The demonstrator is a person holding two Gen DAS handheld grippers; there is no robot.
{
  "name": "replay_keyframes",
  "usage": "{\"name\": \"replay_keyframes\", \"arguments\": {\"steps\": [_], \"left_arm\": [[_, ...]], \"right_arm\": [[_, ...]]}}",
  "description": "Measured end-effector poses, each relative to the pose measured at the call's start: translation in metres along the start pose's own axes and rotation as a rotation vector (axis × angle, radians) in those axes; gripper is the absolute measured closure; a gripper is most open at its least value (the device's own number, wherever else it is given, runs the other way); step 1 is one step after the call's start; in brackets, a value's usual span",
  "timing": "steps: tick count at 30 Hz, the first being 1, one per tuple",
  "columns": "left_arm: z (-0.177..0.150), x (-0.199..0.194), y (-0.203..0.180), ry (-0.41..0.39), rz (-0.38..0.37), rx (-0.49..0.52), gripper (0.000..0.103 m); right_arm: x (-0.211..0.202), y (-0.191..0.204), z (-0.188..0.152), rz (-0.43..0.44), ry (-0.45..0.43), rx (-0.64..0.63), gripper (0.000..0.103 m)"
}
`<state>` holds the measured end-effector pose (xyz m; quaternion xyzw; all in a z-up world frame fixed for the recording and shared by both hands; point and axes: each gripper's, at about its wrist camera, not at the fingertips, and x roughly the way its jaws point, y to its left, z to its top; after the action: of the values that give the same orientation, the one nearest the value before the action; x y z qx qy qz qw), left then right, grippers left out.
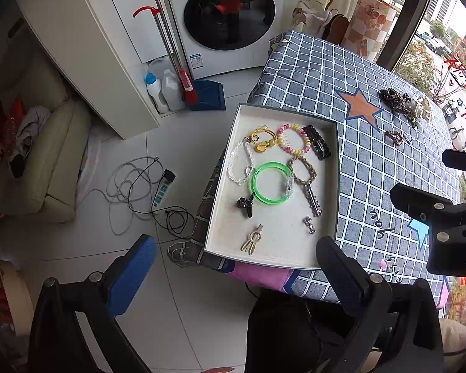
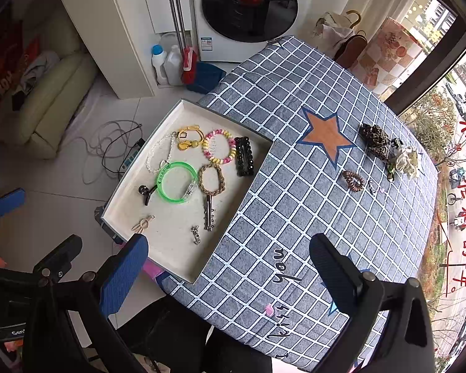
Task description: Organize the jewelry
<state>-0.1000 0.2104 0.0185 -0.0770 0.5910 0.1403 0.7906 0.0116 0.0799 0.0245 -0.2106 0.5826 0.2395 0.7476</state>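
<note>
A shallow white tray (image 1: 230, 217) (image 2: 171, 261) sits at the table's left edge and holds several pieces: a green bangle (image 1: 271, 182) (image 2: 177, 181), a pink and yellow bead bracelet (image 2: 219, 146), a braided brown bracelet (image 2: 211, 179), a black hair clip (image 2: 244, 156) and small clips. On the checked cloth lie a leopard scrunchie (image 2: 375, 140), a cream scrunchie (image 2: 407, 159), a brown coil hair tie (image 2: 353, 181) and a small earring (image 2: 372, 186). My left gripper (image 1: 236, 267) is open and empty above the tray's near edge. My right gripper (image 2: 230, 264) is open and empty above the cloth.
The table with the blue checked cloth (image 2: 295, 93) has an orange star print (image 2: 326, 136). A washing machine (image 1: 230, 15), a white cabinet (image 1: 87, 46), bottles (image 1: 161, 90), a mop (image 1: 171, 40) and floor cables (image 1: 139, 186) stand to the left. A window (image 2: 450, 124) is on the right.
</note>
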Motion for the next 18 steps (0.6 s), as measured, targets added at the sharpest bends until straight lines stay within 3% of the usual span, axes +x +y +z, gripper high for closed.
{"name": "replay_keyframes", "arguments": {"steps": [18], "left_arm": [[0.0005, -0.0013, -0.0083, -0.003, 0.004, 0.027, 0.000]], "right_arm": [[-0.0034, -0.0001, -0.0005, 0.007, -0.004, 0.024, 0.000]]}}
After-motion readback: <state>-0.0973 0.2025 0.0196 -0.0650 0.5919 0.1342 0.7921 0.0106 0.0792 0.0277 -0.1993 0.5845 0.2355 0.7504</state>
